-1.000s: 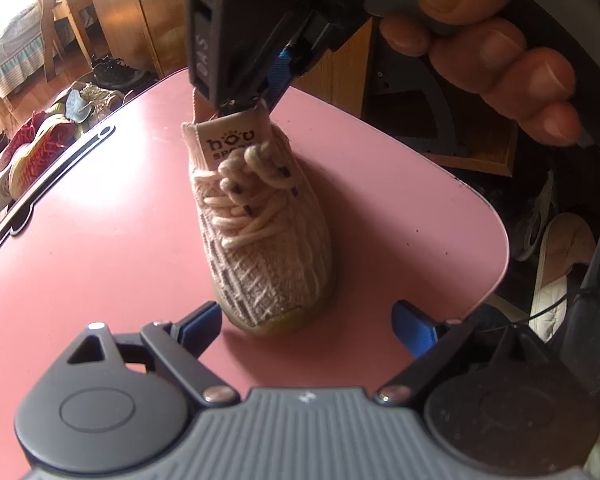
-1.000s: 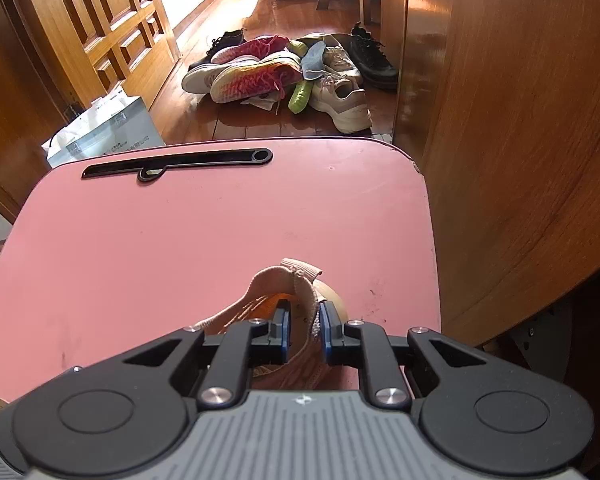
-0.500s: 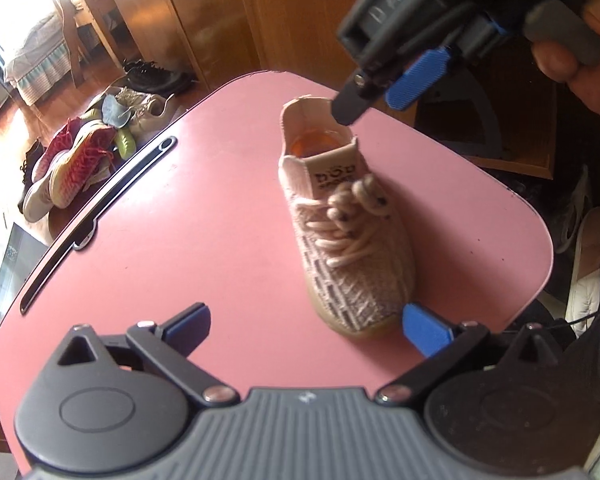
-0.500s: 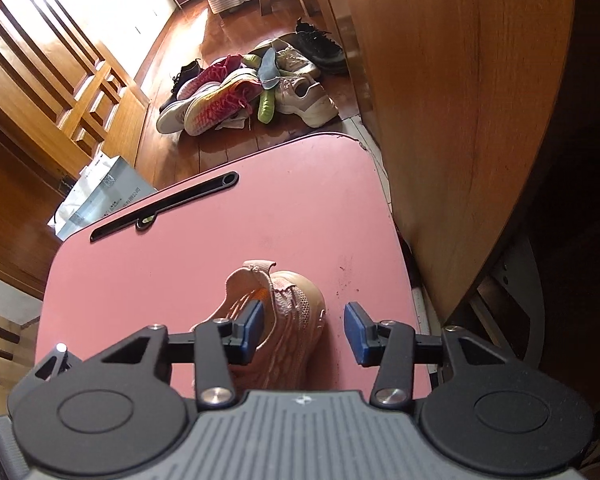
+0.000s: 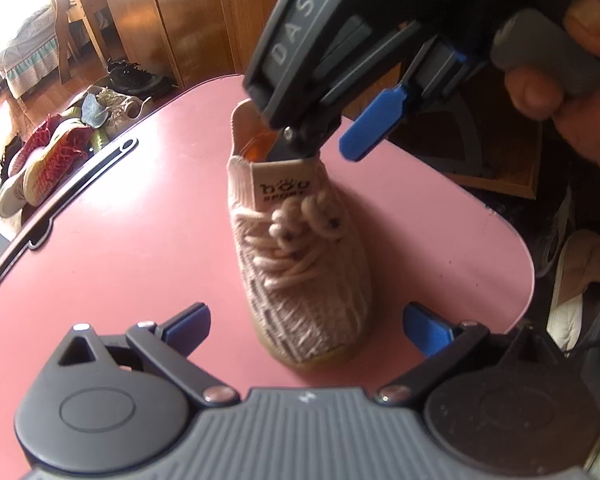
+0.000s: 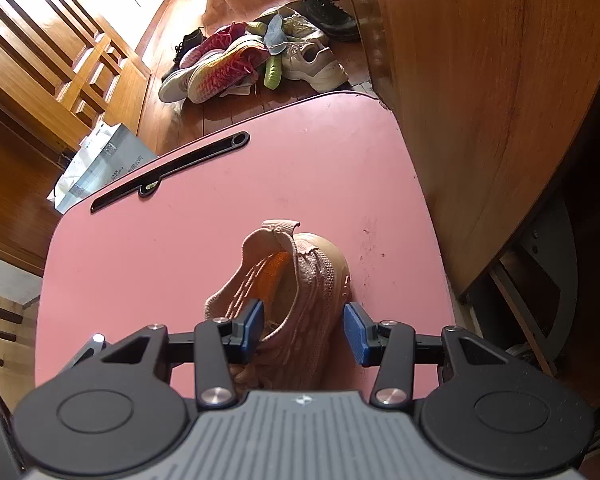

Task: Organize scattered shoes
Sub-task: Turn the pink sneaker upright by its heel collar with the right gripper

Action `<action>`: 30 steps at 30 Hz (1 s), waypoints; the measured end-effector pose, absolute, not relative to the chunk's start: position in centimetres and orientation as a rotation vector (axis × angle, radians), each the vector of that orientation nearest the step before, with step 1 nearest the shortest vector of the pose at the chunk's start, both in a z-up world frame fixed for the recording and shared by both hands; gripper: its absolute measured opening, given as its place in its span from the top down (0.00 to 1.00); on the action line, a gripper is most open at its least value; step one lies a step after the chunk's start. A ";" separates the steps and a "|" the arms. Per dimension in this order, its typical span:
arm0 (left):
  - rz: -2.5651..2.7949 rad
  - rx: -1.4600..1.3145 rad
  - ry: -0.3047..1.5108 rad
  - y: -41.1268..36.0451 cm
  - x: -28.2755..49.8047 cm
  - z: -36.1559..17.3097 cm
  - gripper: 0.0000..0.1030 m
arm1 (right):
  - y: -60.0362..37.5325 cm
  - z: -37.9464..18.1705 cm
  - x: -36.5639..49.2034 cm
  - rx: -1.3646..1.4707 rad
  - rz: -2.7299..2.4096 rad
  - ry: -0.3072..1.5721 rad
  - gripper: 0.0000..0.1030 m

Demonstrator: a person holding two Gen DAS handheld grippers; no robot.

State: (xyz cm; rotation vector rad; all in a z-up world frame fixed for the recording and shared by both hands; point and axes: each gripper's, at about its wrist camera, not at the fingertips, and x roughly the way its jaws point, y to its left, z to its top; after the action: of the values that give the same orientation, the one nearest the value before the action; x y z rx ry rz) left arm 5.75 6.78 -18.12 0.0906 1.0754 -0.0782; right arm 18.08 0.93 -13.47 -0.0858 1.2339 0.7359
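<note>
A small pink knit shoe [image 5: 300,256] stands upright on the pink table [image 5: 120,248], toe toward my left gripper. It also shows in the right wrist view [image 6: 296,292]. My left gripper [image 5: 308,326] is open and empty, its blue pads either side of the toe without touching. My right gripper [image 6: 304,330] is open above the shoe's collar. One finger sits inside the shoe opening and the other outside its side wall. In the left wrist view the right gripper [image 5: 328,136] comes down from above onto the heel opening.
A pile of several shoes [image 6: 256,60] lies on the wooden floor beyond the table's far edge. A black slot handle [image 6: 168,178] runs along the far side of the table. A wooden cabinet [image 6: 480,80] stands close on the right. A white bag [image 6: 100,164] is on the floor.
My right gripper let go of the shoe's collar, opened and lifted off. It has now come back down with one finger inside the opening. The shoe stays on the table.
</note>
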 end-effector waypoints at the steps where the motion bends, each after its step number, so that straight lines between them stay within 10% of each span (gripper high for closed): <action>1: -0.081 0.084 1.073 6.7 5.8 -18.2 0.02 | 1.1 -13.6 18.1 -0.093 0.736 1.236 0.59; 5: -0.085 0.073 1.085 6.0 5.9 -18.8 0.07 | 1.7 -14.0 18.0 -0.125 0.738 1.242 0.82; 12: -0.042 0.021 1.070 6.1 6.1 -18.9 0.10 | 3.8 -14.6 17.2 -0.183 0.785 1.146 0.87; 25: 0.019 -0.025 1.054 7.5 7.2 -18.6 0.10 | 5.2 -13.8 17.7 -0.214 0.779 1.078 0.86; 30: 0.019 -0.035 1.066 7.8 6.7 -18.2 0.06 | 3.7 -13.0 18.1 -0.151 0.776 1.116 0.64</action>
State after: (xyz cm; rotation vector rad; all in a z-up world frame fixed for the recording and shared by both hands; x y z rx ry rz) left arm 6.69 7.80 -18.22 -0.0348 1.0662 0.0188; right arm 18.14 3.75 -13.02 -0.1505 1.1163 0.7761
